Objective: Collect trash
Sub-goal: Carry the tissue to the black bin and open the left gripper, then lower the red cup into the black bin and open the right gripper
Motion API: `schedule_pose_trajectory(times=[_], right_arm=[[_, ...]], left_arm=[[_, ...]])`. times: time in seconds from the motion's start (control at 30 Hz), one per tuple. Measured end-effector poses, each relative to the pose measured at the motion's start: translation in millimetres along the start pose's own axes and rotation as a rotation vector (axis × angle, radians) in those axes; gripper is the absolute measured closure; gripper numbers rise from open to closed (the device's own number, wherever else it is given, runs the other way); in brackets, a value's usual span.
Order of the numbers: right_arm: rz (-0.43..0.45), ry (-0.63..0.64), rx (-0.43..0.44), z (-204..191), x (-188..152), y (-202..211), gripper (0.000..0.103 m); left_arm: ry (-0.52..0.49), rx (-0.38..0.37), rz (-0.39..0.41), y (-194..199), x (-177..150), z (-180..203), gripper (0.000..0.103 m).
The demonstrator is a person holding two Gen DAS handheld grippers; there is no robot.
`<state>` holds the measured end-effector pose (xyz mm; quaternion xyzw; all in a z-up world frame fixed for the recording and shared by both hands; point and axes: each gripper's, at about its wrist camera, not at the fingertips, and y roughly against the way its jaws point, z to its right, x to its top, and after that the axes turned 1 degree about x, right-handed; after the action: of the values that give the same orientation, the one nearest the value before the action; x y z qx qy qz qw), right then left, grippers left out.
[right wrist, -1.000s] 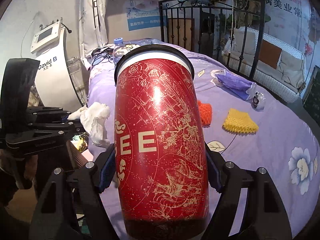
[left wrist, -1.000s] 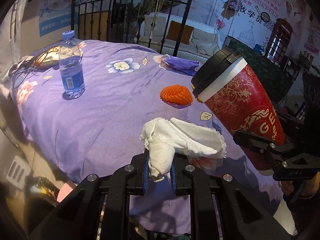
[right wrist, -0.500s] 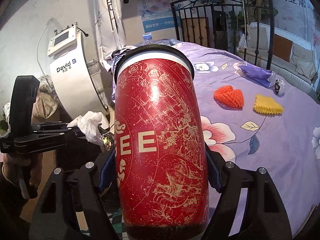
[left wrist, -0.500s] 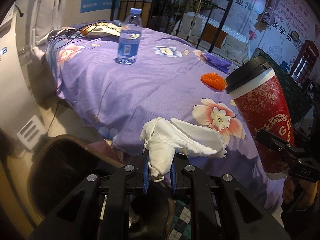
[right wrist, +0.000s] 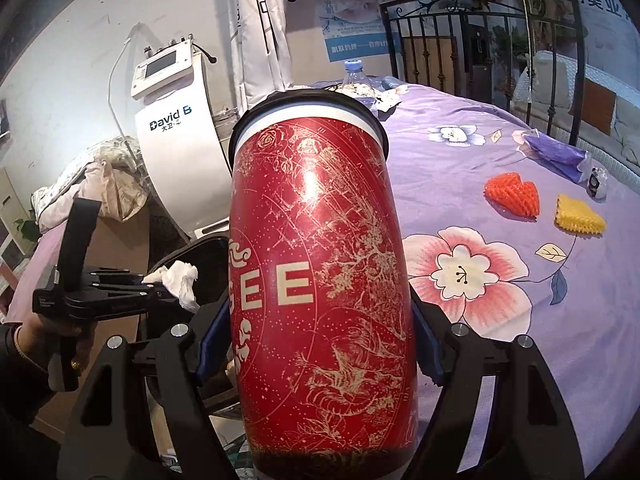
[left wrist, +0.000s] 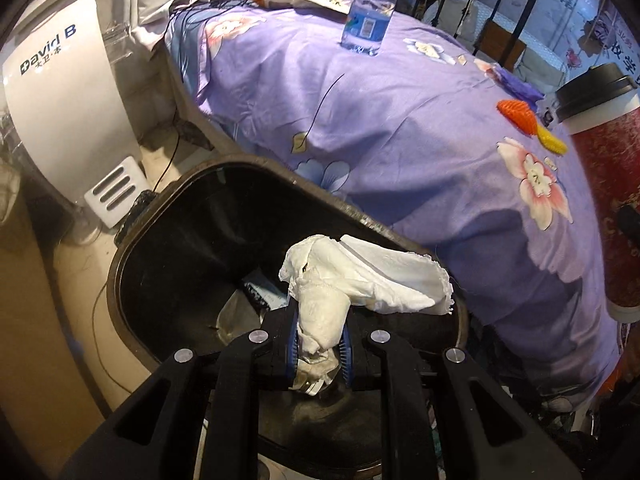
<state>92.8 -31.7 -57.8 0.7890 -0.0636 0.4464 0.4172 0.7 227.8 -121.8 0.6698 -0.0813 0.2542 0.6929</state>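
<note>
tissue (left wrist: 352, 280) clamped in left tool (left wrist: 320, 354), above the bin (left wrist: 168, 216).

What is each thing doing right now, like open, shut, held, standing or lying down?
Left gripper: shut on the white tissue.
White tissue: crumpled, held above the bin.
Trash bin: open, some rubbish inside.
Right gripper: shut on the red cup.
Red cup: held upright, black lid on.
Water bottle: standing, capped.
Orange foam net: lying on the bedspread.
Yellow foam net: lying on the bedspread.
</note>
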Motion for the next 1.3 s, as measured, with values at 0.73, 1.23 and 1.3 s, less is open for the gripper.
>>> schedule_pose_trajectory(times=[0.73, 1.23, 1.3], right_arm=[[-0.038, -0.03, 0.043, 4, -9, -13, 0.028], [-0.173, 0.027, 0.195, -41, -18, -65, 0.028], [-0.202, 0.046, 0.226, -54, -20, -76, 0.028]], left_arm=[[0.126, 0.032, -0.076, -29, -5, -5, 0.024], [0.226, 0.101, 0.218, 37, 33, -30, 0.017], [0.238, 0.102, 0.235, 42, 35, -35, 0.017]])
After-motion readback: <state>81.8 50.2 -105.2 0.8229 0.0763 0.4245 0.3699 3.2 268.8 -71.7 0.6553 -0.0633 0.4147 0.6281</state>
